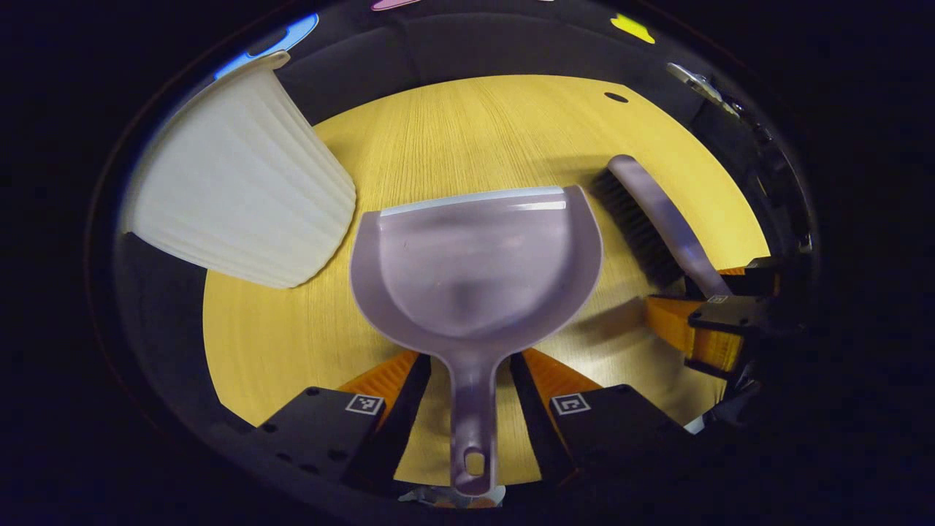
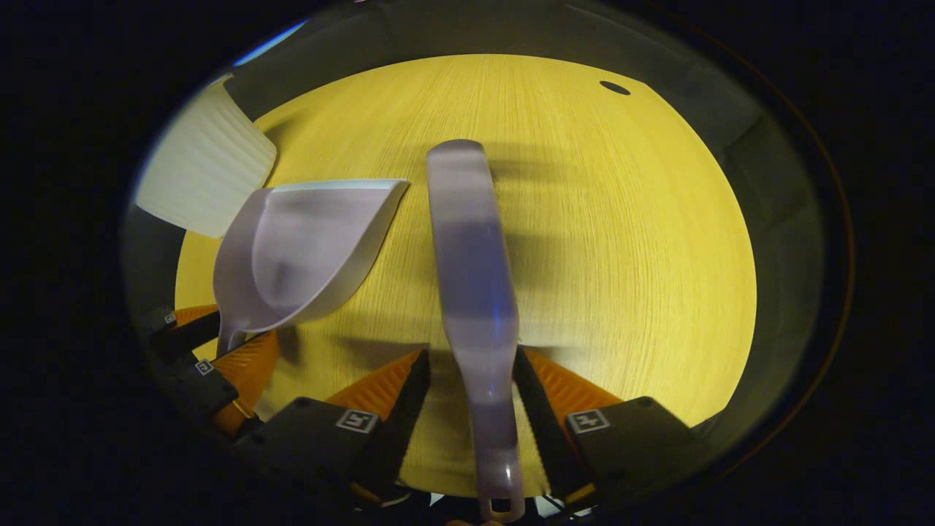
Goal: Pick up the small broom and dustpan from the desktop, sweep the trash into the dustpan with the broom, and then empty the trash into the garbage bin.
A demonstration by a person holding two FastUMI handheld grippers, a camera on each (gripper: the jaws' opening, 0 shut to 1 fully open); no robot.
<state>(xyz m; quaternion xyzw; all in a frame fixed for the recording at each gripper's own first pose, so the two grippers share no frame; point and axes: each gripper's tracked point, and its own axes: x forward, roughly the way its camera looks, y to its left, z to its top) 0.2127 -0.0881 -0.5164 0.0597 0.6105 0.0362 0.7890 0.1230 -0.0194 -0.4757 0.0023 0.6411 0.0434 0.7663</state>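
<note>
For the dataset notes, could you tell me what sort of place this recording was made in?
Probably a recording booth set up as a desk: a wood-grain desktop backed by dark cloth, with a ribbed white bin, a dustpan and a small broom for a sweeping chore.

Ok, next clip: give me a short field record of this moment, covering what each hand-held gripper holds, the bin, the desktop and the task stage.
left hand-held gripper: shut on the dustpan handle, pan looks empty
right hand-held gripper: shut on the small broom handle, bristles pointing away from the camera
garbage bin: white, ribbed, at the desktop's far left edge
desktop: yellow wood grain, no trash visible on it
relative position: broom to the right of the dustpan, apart from it
task stage: both tools gripped; cannot tell whether sweeping is done
</note>
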